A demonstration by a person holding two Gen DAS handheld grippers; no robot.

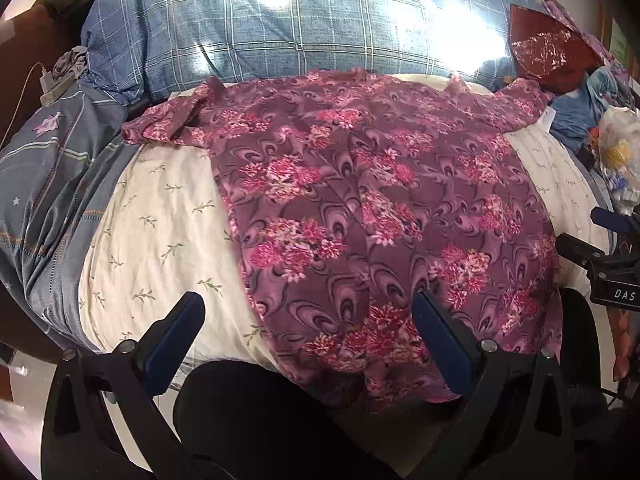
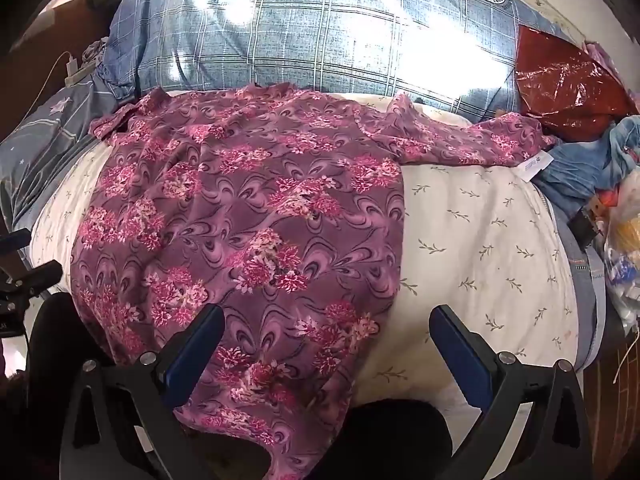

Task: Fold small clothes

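**Floral blouse spread flat, both grippers hovering open at its hem**

A cream bed sheet with small green sprigs fills the middle of both views. Behind it, at twelve o'clock, lies a big blue plaid pillow washed by bright sunlight. A grey-blue quilt with star patches is bunched along the nine o'clock edge of the left wrist view.

The purple floral blouse lies spread on the sheet, collar toward the pillow and hem toward the cameras. One short sleeve reaches to ten o'clock and the other to two o'clock in the left wrist view. The hem drapes over the near edge of the bed at six o'clock.

A crinkled red plastic bag sits at two o'clock in the right wrist view, beside blue denim fabric. A white care label sticks out just beside the blouse's two o'clock sleeve.

The left gripper hangs over the hem with its fingers spread wide; one blue-padded finger is above the sheet, the other above the blouse, and nothing is held. The right gripper also stands with fingers wide apart and holds nothing, straddling the blouse's side edge. A white charger with its cable lies at ten o'clock.
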